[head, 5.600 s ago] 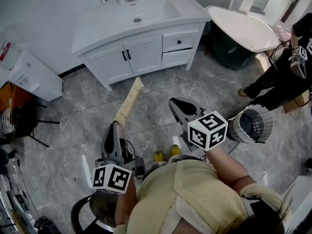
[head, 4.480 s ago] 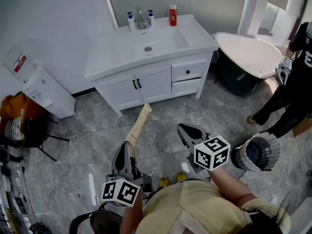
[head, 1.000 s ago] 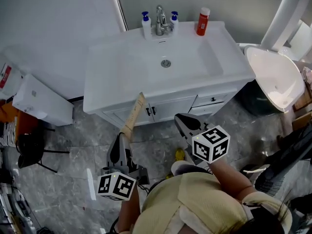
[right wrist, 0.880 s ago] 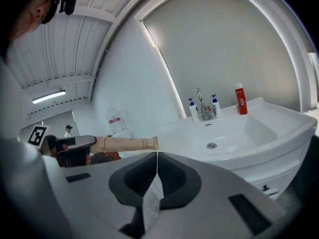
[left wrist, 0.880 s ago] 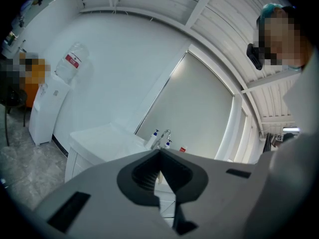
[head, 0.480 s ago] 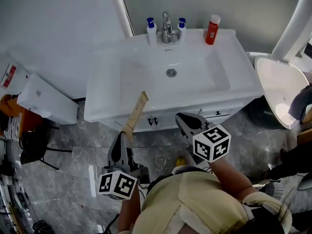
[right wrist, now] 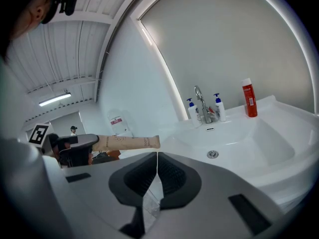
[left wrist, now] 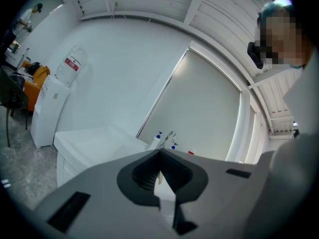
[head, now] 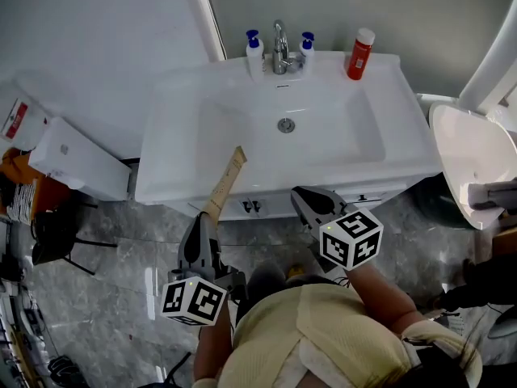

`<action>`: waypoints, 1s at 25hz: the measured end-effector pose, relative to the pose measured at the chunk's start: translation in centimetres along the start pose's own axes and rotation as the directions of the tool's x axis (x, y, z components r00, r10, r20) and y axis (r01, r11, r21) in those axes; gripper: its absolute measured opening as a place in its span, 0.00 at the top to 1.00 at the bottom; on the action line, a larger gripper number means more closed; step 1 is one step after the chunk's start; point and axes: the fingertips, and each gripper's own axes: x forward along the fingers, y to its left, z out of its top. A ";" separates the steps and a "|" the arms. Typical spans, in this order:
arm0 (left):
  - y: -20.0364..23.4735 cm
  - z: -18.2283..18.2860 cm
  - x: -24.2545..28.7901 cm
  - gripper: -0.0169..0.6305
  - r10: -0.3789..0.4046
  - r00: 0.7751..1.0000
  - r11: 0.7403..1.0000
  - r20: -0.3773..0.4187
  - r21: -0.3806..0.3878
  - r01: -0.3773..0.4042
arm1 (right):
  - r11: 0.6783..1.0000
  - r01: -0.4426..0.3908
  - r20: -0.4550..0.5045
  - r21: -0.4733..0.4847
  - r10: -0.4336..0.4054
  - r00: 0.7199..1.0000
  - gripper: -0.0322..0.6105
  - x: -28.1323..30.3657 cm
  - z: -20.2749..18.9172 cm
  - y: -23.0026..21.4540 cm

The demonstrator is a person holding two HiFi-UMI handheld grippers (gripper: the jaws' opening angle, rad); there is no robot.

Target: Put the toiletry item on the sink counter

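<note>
One clear change over the last few seconds: the person has walked up to the vanity. It sat well away across the grey floor (head: 121, 241). Now the white worktop (head: 174, 164) fills the upper head view, with its front edge just ahead of both grippers. The last half second brought only a small creep closer. So the approach looks about done, but placing has not started. The tube (head: 222, 183) is not on the worktop; it is held in the air.

Left gripper (head: 202, 223): fingers (left wrist: 142, 173) closed down on the lower end of the beige tube. A pale sliver shows between the pads in the left gripper view. The tube sticks up and forward, its free end over the front lip of the worktop, left of the basin (head: 284, 128). It seems clear of the surface. The right gripper view shows the same tube (right wrist: 127, 142) reaching out of the left gripper, above the worktop.

Right gripper (head: 305, 200): fingers (right wrist: 172, 176) pressed together at the tips, nothing between them, touching nothing. It hovers by the front edge, right of the tube.

Back of the worktop: tap (head: 279, 43), pump bottles (head: 254, 48) either side of it, red bottle (head: 359, 53) further right. The bare worktop left of the basin looks the likely spot. The next move would probably be to reach forward, lower and release.
</note>
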 end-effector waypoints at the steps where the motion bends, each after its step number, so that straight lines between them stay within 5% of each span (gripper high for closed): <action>1: 0.1 0.1 0.2 0.92 0.003 1.000 1.000 0.000 0.001 -0.003 | 1.000 0.000 0.001 0.001 0.000 1.000 0.91 0.1 0.1 -0.1; 25: 7.0 4.2 11.5 0.92 -0.002 1.000 1.000 -0.022 -0.013 0.001 | 0.999 0.032 -0.021 0.024 -0.032 0.999 0.91 10.5 4.1 -3.0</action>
